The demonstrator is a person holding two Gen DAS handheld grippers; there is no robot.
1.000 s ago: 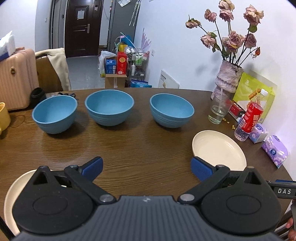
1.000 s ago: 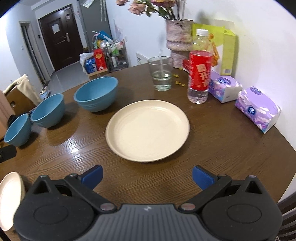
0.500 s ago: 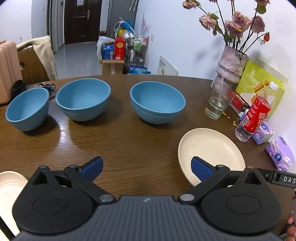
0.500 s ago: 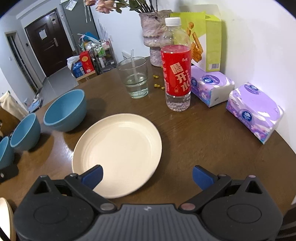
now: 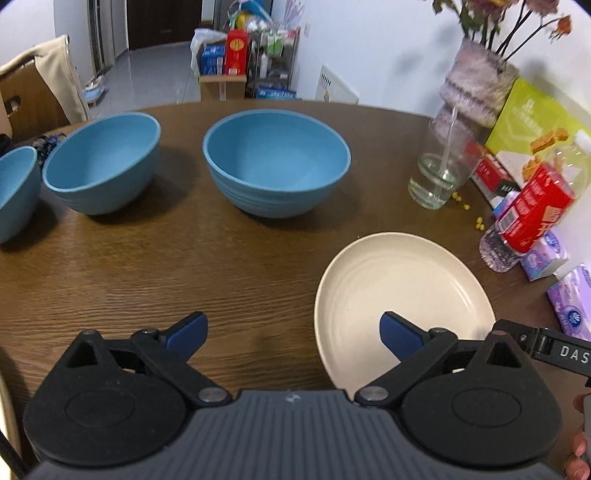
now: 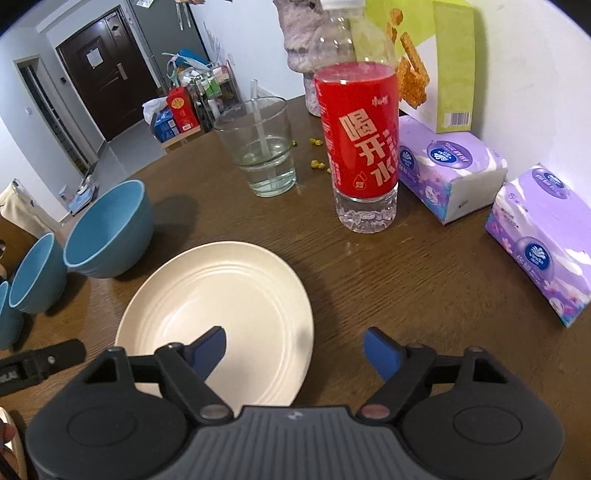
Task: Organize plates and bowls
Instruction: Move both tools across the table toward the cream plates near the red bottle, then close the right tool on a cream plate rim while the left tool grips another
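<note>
Right claw (image 6: 293, 347) tilts down, closing astride our cream plate (image 6: 221, 302) rim, ungripped; left claw (image 5: 291, 328) wide; only left view shows flowers (image 5: 517, 14).

The table (image 5: 155, 266) is dark brown wood with a visible grain and a soft sheen, and the cream plate (image 6: 221, 306) and blue bowls (image 5: 277, 162) on it look like smooth, matt plastic, the bowls ribbed low on their walls. The drinking glass (image 6: 262, 147) is clear and glossy, the bottle (image 6: 360, 147) clear plastic under a shiny red label, and the purple tissue packs (image 6: 450, 170) wear glossy film. Both grippers have matt black plastic bodies, blue pads (image 6: 380, 354) and small metal pivot pins.
</note>
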